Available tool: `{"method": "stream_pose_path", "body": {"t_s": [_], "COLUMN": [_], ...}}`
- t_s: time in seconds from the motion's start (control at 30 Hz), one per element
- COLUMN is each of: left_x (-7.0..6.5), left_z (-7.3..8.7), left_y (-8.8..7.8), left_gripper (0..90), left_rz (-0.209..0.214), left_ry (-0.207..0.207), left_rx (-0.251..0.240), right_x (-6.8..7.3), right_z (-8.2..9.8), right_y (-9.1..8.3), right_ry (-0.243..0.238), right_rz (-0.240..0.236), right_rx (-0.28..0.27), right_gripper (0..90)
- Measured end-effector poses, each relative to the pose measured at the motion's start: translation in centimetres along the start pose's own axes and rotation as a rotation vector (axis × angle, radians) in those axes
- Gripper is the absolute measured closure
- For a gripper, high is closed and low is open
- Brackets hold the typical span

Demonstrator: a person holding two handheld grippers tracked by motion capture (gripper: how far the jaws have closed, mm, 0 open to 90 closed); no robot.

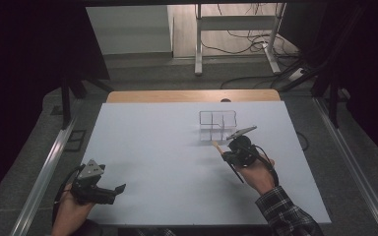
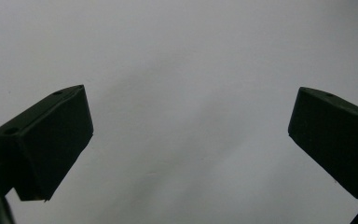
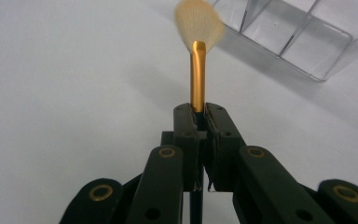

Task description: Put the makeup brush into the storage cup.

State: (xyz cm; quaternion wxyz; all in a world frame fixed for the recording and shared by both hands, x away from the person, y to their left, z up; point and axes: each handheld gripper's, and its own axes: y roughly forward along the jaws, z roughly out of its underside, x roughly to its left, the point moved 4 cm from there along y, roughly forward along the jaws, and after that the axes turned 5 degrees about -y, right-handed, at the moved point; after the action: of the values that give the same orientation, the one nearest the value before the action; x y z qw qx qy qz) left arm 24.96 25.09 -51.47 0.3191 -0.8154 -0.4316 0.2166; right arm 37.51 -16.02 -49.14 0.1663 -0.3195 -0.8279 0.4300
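Observation:
A makeup brush [image 3: 198,56] with a gold ferrule and a tan fan of bristles sticks out ahead of my right gripper [image 3: 199,111], whose jaws are shut on its dark handle. From above, the right gripper [image 1: 225,150] hovers just in front of a clear plastic organizer [image 1: 217,124] with several compartments, the brush tip [image 1: 215,144] pointing toward it. The same organizer [image 3: 289,35] lies at the upper right in the right gripper view. My left gripper [image 1: 120,188] rests at the table's near left, open, its fingers [image 2: 46,140] spread wide over bare white surface.
The white tabletop [image 1: 167,162] has a wooden strip [image 1: 192,96] along its far edge. Metal rails [image 1: 44,172] run along both sides of the table. Beyond it stand table legs [image 1: 198,44] and loose cables [image 1: 246,42] on the floor.

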Motion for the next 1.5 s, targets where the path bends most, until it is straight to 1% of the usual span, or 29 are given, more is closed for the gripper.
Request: {"method": "stream_pose_path", "body": {"t_s": [0.03, 0.33, 0.37, 0.57, 0.63, 0.77, 0.8, 1.0, 1.2, 1.5], "left_x": [0.0, 0.0, 0.0, 0.0, 0.0, 0.0, 0.0, 0.0, 0.1, 0.1], "left_z": [0.0, 0.0, 0.0, 0.0, 0.0, 0.0, 0.0, 0.0, 0.0, 0.0], "left_y": [0.0, -0.1, -0.1, -0.1, -0.1, -0.1, -0.1, -0.1, -0.1, -0.1], "left_gripper": [0.3, 0.3, 0.3, 0.3, 0.3, 0.3, 0.3, 0.3, 0.3, 0.3], "left_rz": [0.0, -0.002, -0.004, -0.005, -0.004, -0.005, -0.004, -0.004, -0.004, -0.002], "left_ry": [0.0, -0.002, -0.002, -0.002, -0.002, -0.004, -0.004, -0.004, -0.004, -0.006], "left_rx": [0.0, -0.002, -0.002, -0.002, -0.002, -0.004, -0.004, -0.004, -0.004, -0.004], "right_x": [-0.1, -0.4, -0.4, -0.5, -0.5, -0.6, -0.6, -0.9, -1.2, -1.8], "right_z": [0.0, -0.1, -0.2, -0.3, -0.3, -0.4, -0.4, -0.5, -0.6, -0.8], "right_y": [-0.2, -0.8, -1.0, -1.3, -1.5, -1.9, -1.9, -2.3, -2.8, -3.6], "right_ry": [0.001, 0.005, 0.0, -0.002, 0.005, -0.002, -0.002, -0.002, -0.002, 0.014], "right_rz": [0.001, 0.002, 0.001, 0.002, 0.003, 0.002, 0.002, 0.018, 0.037, 0.053], "right_rx": [-0.012, -0.04, -0.054, -0.069, -0.075, -0.107, -0.107, -0.132, -0.174, -0.233], "right_gripper": [84.1, 84.1, 84.1, 84.1, 84.1, 84.0, 84.0, 84.1, 84.0, 84.0]}}
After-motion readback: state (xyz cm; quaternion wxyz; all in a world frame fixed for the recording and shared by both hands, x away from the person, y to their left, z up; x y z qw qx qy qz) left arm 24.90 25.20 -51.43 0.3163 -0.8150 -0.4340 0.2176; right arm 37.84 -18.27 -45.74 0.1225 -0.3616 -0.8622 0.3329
